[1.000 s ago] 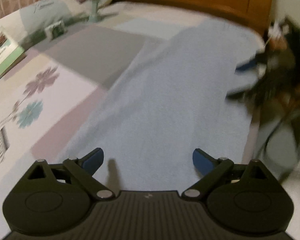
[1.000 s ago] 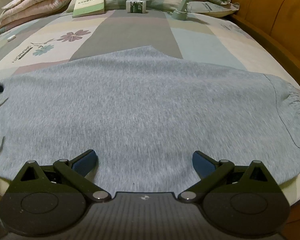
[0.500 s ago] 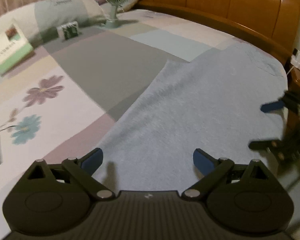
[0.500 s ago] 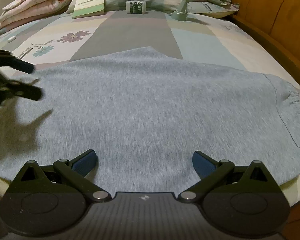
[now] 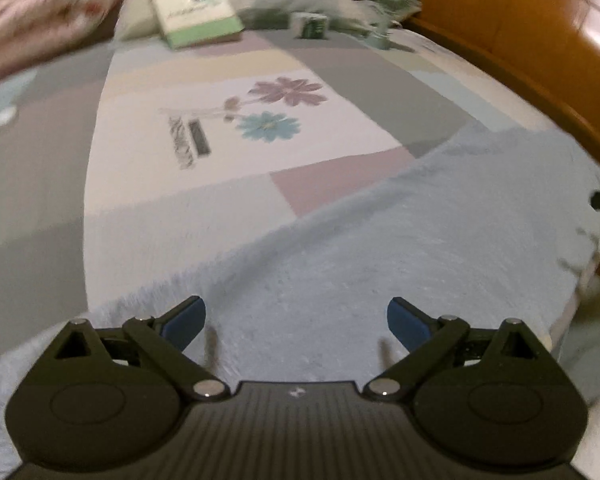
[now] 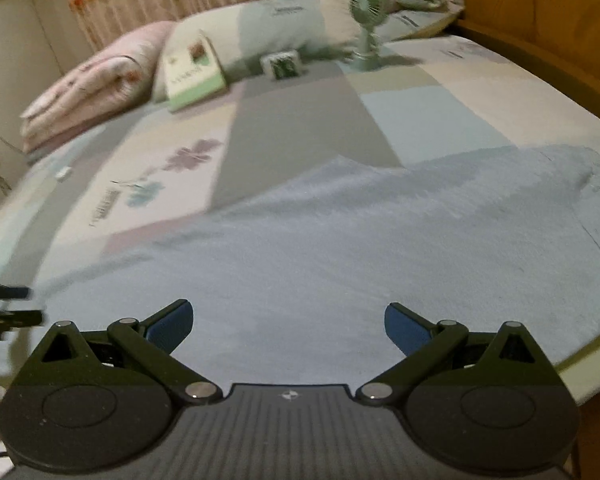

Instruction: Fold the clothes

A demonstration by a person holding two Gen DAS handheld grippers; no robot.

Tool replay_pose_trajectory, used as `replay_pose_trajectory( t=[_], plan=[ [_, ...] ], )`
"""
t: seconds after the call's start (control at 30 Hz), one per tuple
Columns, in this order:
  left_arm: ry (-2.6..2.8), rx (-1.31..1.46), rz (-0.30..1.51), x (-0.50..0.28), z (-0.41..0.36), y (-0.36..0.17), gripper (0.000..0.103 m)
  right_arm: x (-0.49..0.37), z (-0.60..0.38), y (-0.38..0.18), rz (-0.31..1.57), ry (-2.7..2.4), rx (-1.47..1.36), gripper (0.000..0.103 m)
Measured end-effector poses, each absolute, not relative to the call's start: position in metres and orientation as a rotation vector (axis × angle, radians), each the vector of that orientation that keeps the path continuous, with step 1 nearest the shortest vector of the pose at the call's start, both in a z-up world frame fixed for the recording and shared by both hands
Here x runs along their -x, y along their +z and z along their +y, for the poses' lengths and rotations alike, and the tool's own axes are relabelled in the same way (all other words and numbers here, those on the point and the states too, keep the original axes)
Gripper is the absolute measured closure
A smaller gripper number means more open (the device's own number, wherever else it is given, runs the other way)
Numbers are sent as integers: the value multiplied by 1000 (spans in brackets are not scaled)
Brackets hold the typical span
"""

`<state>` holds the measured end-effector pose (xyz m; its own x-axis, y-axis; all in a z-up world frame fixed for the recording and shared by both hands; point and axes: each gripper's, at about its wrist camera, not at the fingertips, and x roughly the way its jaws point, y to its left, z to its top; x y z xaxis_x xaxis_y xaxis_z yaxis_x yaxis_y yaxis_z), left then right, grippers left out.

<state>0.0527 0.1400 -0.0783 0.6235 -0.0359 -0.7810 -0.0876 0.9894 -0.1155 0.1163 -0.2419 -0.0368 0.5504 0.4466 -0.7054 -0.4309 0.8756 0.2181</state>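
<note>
Grey fleece garment lies flat, long axis crosswise, just ahead of the spread left gripper and spread right gripper.

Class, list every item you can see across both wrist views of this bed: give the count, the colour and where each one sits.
garment: one, light blue-grey, spread flat on the near part of the bed.
bedspread: one, pastel patchwork with flowers, covering the bed.
book: one, white and green, leaning on the pillow.
pillow: one, cream and grey-green, far end.
quilt: one, pink, folded, far left.
fan: one, green, standing near the pillow.
small box: one, white and green, beside the book.
headboard: one, orange-brown wood, right side.
left gripper: one, black with blue pads, open over the garment.
right gripper: one, same colours, open over the garment.
</note>
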Motion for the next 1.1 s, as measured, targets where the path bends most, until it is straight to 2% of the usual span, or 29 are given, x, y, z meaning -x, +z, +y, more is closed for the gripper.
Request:
replay_pose_trajectory(
  t=[0.2,0.37,0.53,0.9,1.1],
  plan=[
    [73,283,877,-53,174,-95,6,-101,-214,-25,849,555,23,0],
    [93,188,855,-25,168,-74,6,-99,-191,-30,913,582,76,0],
    [115,46,889,13,151,-78,6,-107,-159,-44,969,633,155,0],
    [151,150,969,69,156,-95,5,-108,-129,-84,1048,643,204,0],
    [203,256,864,80,175,-67,5,-107,-132,-82,1047,646,190,0]
  ],
)
